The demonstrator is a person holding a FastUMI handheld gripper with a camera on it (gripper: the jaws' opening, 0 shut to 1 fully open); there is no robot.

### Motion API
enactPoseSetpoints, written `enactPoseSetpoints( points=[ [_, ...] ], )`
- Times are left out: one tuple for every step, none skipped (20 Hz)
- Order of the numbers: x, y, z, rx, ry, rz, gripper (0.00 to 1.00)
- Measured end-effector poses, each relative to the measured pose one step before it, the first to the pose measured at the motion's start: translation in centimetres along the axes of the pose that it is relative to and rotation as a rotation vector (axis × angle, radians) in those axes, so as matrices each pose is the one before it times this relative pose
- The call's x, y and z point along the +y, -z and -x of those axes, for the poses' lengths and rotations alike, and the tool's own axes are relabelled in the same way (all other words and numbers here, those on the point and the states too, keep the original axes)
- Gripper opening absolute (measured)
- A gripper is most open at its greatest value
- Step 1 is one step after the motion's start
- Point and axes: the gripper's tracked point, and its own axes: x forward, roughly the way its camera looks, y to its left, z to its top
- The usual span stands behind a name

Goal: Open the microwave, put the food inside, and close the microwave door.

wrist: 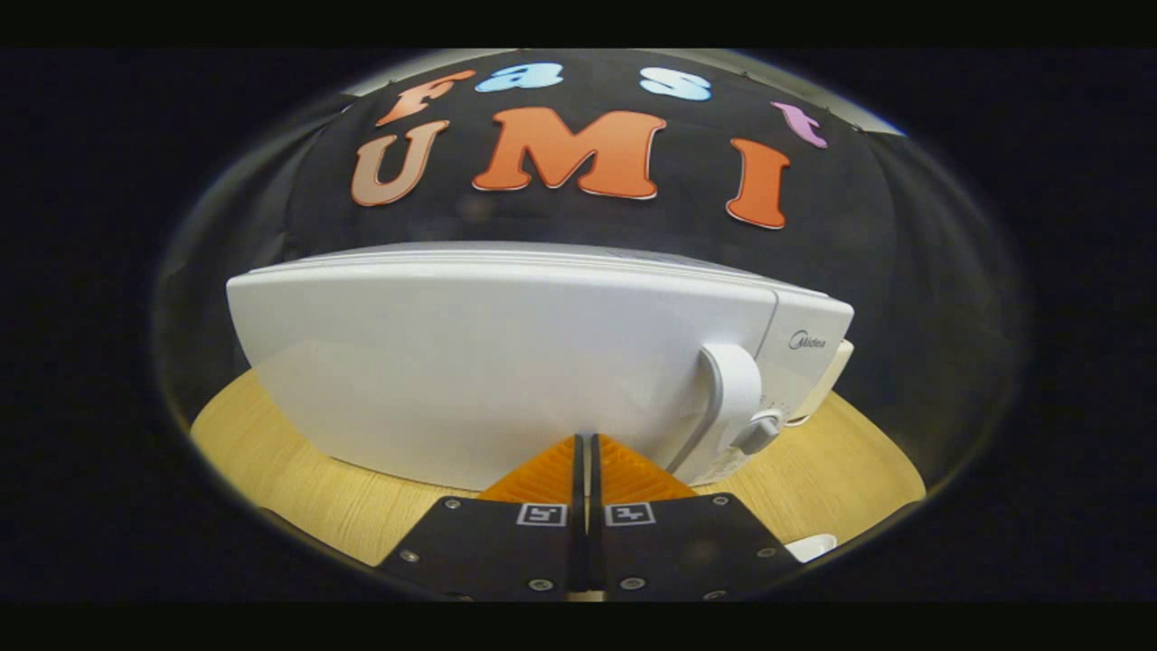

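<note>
White microwave (506, 362) sits on the wooden worktop (298, 479), door shut, handle (730, 389) beside a knob (757, 432); tool (586, 443) level, fingers pressed together at the door.

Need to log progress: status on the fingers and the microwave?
Gripper shut, fingers together, empty, tips near microwave door. Door closed, handle beside the fingers. Nothing between.

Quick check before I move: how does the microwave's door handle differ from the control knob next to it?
The door handle is a tall, upright bar; the knob is small and round. The handle sits on the closed door; the knob sits on the control panel beside it, low down. The handle is nearer the gripper, whose fingers are closed together just short of the door. Both are white.
</note>
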Motion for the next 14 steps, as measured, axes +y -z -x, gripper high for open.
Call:
enactPoseSetpoints(
  points=[
    [-0.088,0.005,0.333,-0.00673,-0.00431,0.01537,0.01],
    [-0.219,0.171,-0.231,0.00424,-0.00593,-0.00930,0.01],
    [-0.200,0.090,0.102,0.00974,-0.01069,-0.02567,0.01],
    [0.136,-0.405,0.296,-0.00535,-0.01179,-0.02235,0.01],
    [0.035,-0.584,0.468,-0.01337,-0.00471,0.00049,0.02],
    [0.145,-0.825,0.519,-0.01801,-0.01388,0.00962,0.02],
    [0.359,-0.796,0.781,-0.01807,-0.02034,0.01292,0.02],
    [0.090,-0.724,0.913,-0.01947,-0.01899,0.01328,0.03],
    [0.089,-0.836,1.115,-0.01845,-0.01550,0.00900,0.03],
    [-0.171,-0.808,1.079,-0.01966,-0.01009,0.00115,0.04],
    [-0.217,-1.004,1.237,-0.02071,-0.00122,-0.00296,0.09],
    [-0.342,-1.133,1.242,-0.01947,-0.00154,-0.00840,0.12],
    [-0.421,-1.131,1.258,-0.01598,0.00124,-0.01342,0.21],
    [-0.258,-1.410,1.308,-0.02552,-0.00406,-0.01655,0.31]
  ],
)
